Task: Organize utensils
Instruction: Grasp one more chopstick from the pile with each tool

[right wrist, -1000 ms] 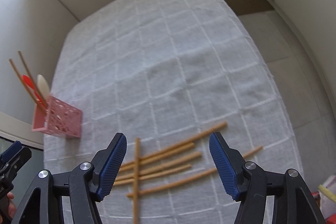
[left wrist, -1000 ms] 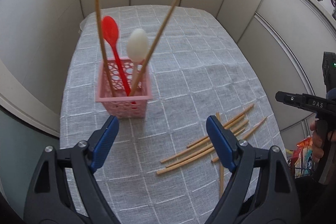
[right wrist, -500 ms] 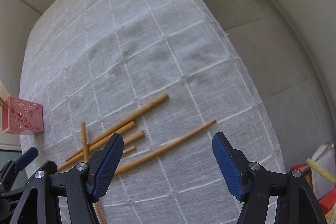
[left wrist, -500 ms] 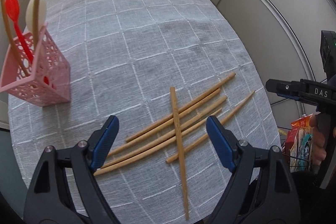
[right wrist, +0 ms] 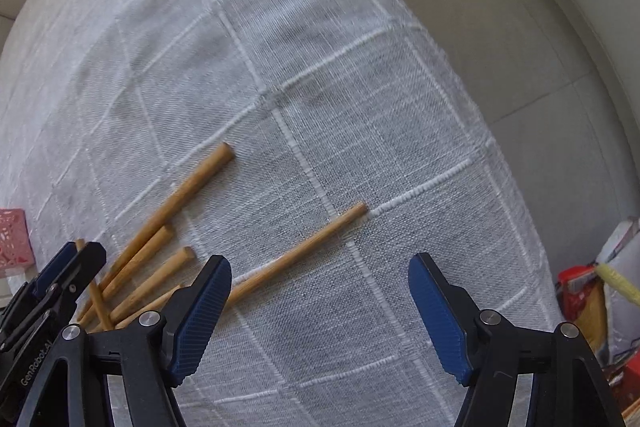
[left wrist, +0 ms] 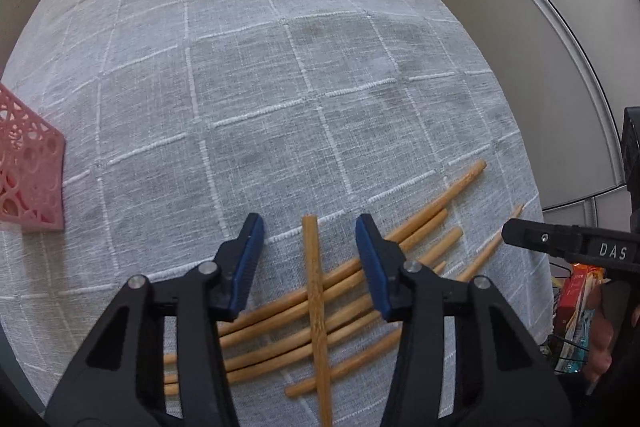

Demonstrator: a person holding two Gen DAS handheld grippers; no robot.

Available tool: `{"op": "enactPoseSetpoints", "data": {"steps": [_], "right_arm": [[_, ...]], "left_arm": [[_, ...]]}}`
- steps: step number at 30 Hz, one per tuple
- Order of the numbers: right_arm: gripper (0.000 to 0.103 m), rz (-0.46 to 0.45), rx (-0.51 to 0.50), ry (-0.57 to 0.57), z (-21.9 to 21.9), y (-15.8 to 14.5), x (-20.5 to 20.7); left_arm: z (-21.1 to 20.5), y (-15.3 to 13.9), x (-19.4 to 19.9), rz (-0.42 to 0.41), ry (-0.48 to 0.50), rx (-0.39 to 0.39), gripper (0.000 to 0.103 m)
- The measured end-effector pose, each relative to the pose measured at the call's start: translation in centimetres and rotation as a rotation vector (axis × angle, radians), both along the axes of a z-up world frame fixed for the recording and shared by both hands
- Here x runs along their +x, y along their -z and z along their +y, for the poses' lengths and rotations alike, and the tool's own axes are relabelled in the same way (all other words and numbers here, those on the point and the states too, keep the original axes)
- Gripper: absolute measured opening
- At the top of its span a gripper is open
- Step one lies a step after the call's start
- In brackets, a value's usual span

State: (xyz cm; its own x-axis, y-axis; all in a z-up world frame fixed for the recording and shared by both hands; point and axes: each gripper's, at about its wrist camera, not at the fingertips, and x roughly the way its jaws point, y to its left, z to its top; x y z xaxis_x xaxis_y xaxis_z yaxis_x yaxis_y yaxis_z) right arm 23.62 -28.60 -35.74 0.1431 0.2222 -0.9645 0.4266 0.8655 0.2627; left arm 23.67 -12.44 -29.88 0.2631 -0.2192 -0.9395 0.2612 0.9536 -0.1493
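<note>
Several wooden chopsticks lie in a loose pile on the grey checked tablecloth. One chopstick lies crosswise on top of the pile. My left gripper is open low over it, a jaw on each side, not touching. My right gripper is open just above the cloth, with a separate chopstick running under its left finger. The pink perforated basket stands at the left edge; it also shows in the right wrist view.
The table's right edge drops to a tiled floor. Bags and packets sit on the floor at the right. Curved grey partition panels surround the table.
Both grippers have dropped closer to the chopsticks. The left gripper swung right from the basket to the pile and its jaws have narrowed around the crosswise chopstick.
</note>
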Motion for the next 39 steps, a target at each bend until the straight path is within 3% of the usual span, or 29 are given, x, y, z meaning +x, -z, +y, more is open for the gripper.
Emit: {"op": "enactPoseSetpoints", "data": {"steps": [7,14,22,24,28,29,39], "right_arm": [[0.079,0.000,-0.049,-0.007,0.9,0.4,0.5],[0.077,-0.013,-0.073,0.000,0.9,0.5,0.2],[0.050,-0.036,-0.158,0.038,1.0,-0.1,0.6],[0.034,-0.051,-0.172,0.031,1.4,-0.3,0.9],[0.029,-0.055,-0.209,0.034,1.9,-0.6,1.3],[0.023,-0.065,-0.213,0.035,2.0,-0.7,1.4],[0.004,-0.171,-0.090,-0.001,1.7,-1.1,2.8]], "left_arm": [[-0.5,0.1,0.1,-0.035,0.020,0.057,0.010],[0.9,-1.5,-0.2,-0.069,0.006,0.023,0.009],[2.5,-4.6,-1.1,-0.121,0.002,-0.029,0.008],[2.9,-5.1,-1.0,-0.127,-0.002,-0.038,0.008],[3.6,-5.7,-1.2,-0.136,-0.006,-0.052,0.008],[3.7,-5.8,-1.3,-0.139,-0.005,-0.053,0.008],[4.8,-6.3,-1.7,-0.148,-0.014,-0.058,0.008]]}}
